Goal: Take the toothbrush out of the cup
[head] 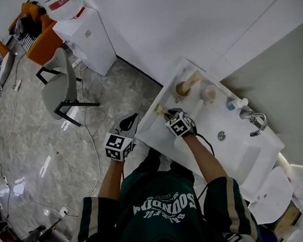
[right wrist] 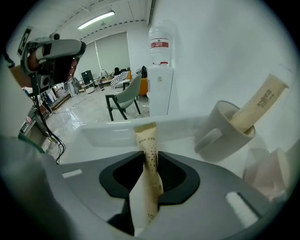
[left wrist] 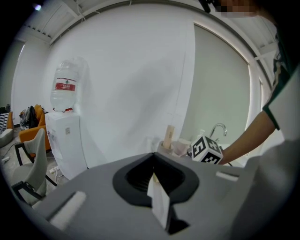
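Note:
A beige paper-wrapped toothbrush [right wrist: 149, 150] stands between the jaws of my right gripper [right wrist: 151, 164], which is shut on it and holds it low over the left end of the white sink counter [head: 237, 153]. In the head view the right gripper [head: 164, 111] is just in front of the white cup [head: 183, 89]. The cup [right wrist: 225, 129] has a handle and another beige wrapped stick [right wrist: 260, 105] leaning in it. My left gripper [head: 130, 120] hangs off the counter's left edge, over the floor, shut and empty [left wrist: 153, 180].
On the counter stand a chrome faucet [head: 253, 120] above the basin drain [head: 221, 136], a second pale cup [head: 209, 93] and a blue-capped bottle [head: 232, 104]. A water dispenser [head: 84, 34] and a grey chair [head: 60, 88] stand on the floor to the left.

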`<act>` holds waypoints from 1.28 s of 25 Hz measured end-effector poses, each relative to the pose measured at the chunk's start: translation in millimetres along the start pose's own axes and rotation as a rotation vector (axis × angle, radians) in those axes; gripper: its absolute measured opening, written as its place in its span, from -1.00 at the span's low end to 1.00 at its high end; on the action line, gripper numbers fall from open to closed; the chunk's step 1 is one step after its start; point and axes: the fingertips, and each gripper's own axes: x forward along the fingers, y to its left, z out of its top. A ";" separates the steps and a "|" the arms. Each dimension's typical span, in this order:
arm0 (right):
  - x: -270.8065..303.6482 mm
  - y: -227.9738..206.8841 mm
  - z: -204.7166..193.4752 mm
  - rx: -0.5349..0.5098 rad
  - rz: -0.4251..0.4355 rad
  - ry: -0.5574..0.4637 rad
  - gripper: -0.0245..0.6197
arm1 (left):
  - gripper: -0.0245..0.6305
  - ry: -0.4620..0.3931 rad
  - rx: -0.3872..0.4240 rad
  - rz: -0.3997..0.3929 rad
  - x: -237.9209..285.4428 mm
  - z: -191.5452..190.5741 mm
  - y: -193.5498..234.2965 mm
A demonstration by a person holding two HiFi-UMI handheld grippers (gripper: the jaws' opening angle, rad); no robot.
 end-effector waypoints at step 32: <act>-198.0 -74.6 16.8 0.334 -0.283 -0.519 -0.91 | -0.77 -0.051 0.134 -0.261 73.1 63.2 -88.6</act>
